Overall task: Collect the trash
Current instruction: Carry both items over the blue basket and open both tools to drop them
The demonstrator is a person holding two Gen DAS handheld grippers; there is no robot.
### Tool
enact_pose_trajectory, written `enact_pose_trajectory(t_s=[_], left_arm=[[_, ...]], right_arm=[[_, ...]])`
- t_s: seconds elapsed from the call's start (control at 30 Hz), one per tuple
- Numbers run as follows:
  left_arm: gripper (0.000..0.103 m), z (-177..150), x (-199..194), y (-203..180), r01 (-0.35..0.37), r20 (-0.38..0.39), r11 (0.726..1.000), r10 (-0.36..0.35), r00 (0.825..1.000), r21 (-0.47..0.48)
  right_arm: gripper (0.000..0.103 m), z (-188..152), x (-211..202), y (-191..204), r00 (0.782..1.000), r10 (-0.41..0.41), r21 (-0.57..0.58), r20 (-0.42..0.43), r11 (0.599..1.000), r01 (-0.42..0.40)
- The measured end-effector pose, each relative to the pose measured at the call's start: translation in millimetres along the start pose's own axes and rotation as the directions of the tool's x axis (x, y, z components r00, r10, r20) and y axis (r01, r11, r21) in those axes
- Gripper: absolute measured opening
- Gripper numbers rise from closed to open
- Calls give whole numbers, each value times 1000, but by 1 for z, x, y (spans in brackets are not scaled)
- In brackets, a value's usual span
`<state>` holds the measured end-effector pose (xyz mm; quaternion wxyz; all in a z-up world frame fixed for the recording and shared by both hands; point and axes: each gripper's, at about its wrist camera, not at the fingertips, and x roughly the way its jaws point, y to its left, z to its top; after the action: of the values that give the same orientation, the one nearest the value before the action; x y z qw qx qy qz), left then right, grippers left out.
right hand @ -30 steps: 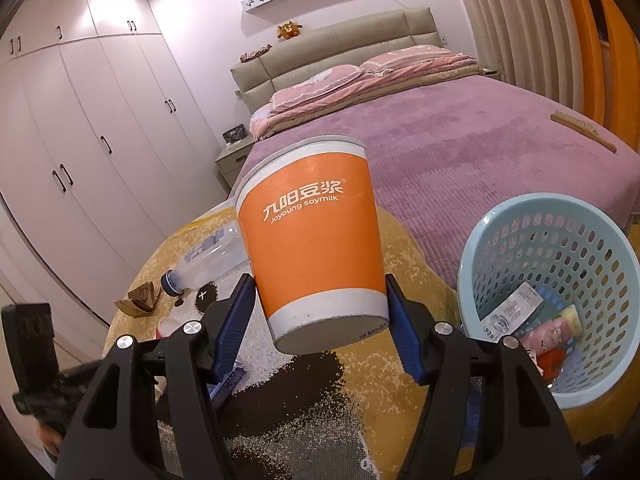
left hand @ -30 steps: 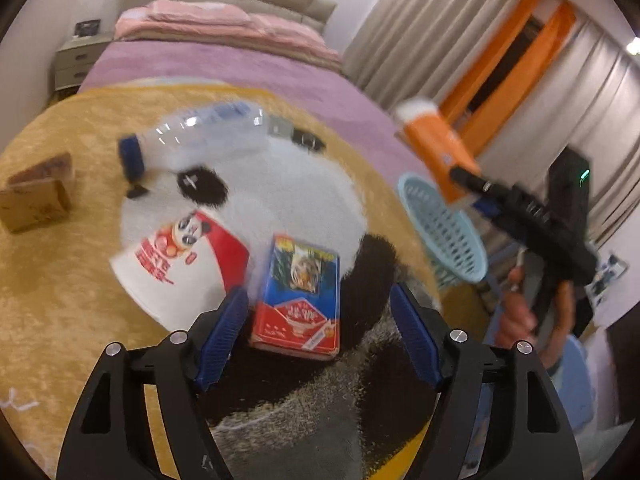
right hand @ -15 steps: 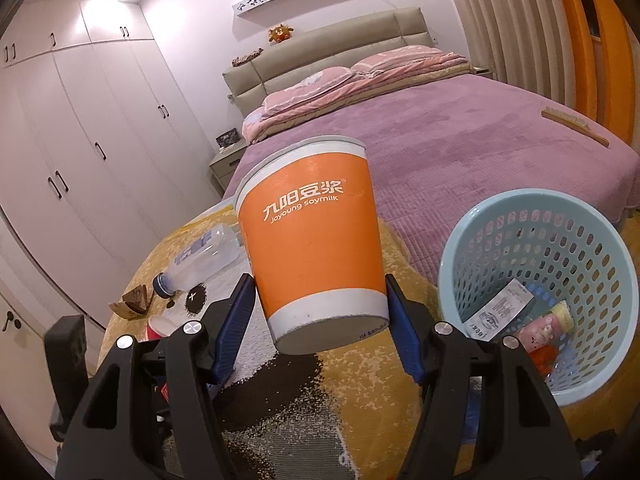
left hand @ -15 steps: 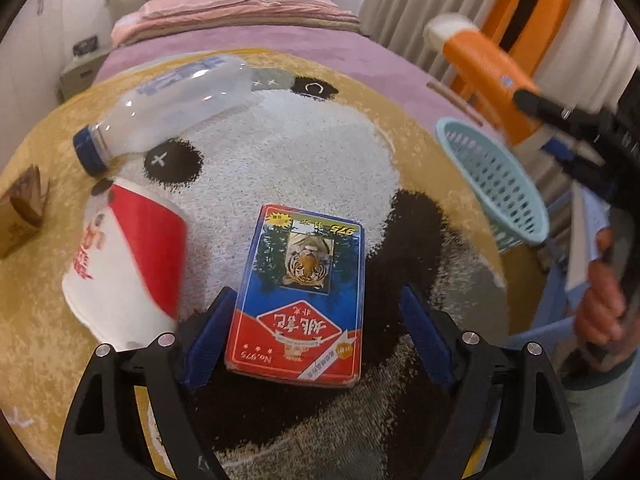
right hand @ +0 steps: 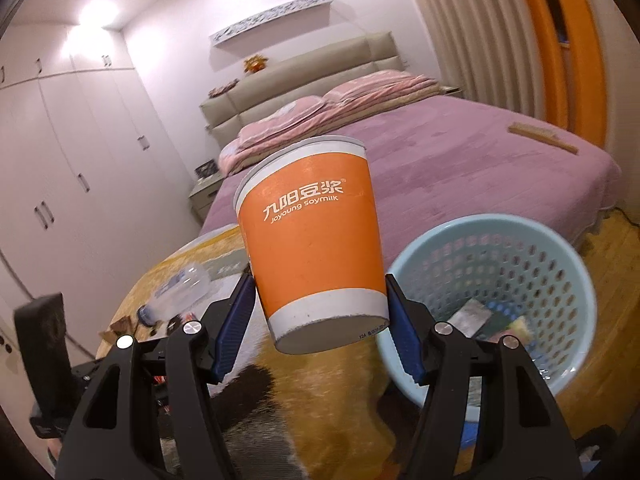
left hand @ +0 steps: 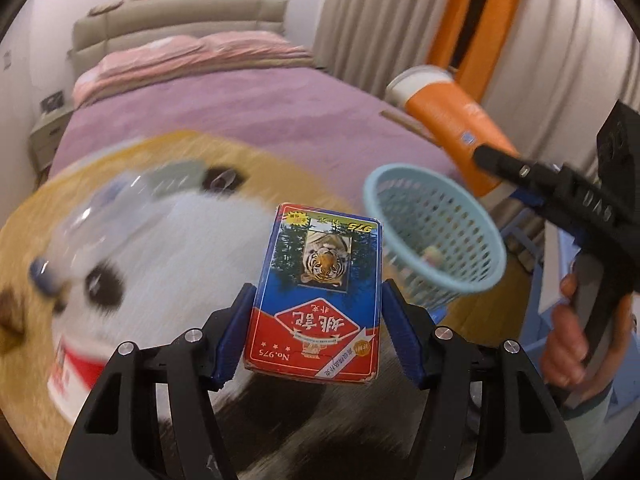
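Observation:
A blue and red card box (left hand: 320, 320) with a tiger picture hangs above the panda rug (left hand: 180, 248). It sits between the blue pads of my left gripper (left hand: 320, 290), whose jaws are closing and press on its sides. The orange soymilk cup (right hand: 312, 240) stands upright in my right gripper (right hand: 320, 284), which is shut on its lower part. The same cup (left hand: 452, 120) shows in the left wrist view, above the far rim of the light blue basket (left hand: 440, 240). That basket (right hand: 520, 272) lies just right of the cup, with several bits of trash inside.
A clear plastic bottle (right hand: 180, 292) and a red and white cup (left hand: 76, 368) lie on the rug at the left. The purple bed (right hand: 460, 168) stands behind the rug and basket. White wardrobes (right hand: 60, 200) line the left wall. A person's hand (left hand: 568, 340) holds the right gripper.
The left jaws closed on the card box and lifted it off the rug, swinging toward the basket. The right gripper carried the orange cup closer to the basket.

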<state>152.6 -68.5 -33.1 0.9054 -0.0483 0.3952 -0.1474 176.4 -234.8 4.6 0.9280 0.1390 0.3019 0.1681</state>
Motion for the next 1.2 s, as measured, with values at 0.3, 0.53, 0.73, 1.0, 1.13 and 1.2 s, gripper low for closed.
enact_pose_trajectory(t_s=[0.3, 0.53, 0.73, 1.0, 1.13, 1.2], left_arm=[[61, 49, 46, -62, 145, 11, 987, -146, 989, 70], [61, 66, 99, -80, 199, -44, 979, -197, 979, 41], [62, 69, 130, -85, 210, -68, 978, -209, 976, 1], [80, 70, 126, -76, 216, -39, 976, -218, 975, -35], [80, 63, 107, -64, 220, -12, 974, -221, 975, -43], [80, 60, 98, -60, 227, 1, 973, -227, 974, -51]], right_arm=[[60, 0, -4, -67, 991, -134, 143, -12, 981, 135], [60, -10, 13, -120, 970, -216, 268, -109, 934, 238], [61, -23, 30, -142, 957, -238, 317, -167, 906, 280], [66, -38, 41, -169, 949, -231, 380, -214, 876, 298], [66, -34, 33, -162, 953, -236, 371, -190, 881, 292], [66, -30, 29, -154, 957, -230, 354, -175, 892, 280]])
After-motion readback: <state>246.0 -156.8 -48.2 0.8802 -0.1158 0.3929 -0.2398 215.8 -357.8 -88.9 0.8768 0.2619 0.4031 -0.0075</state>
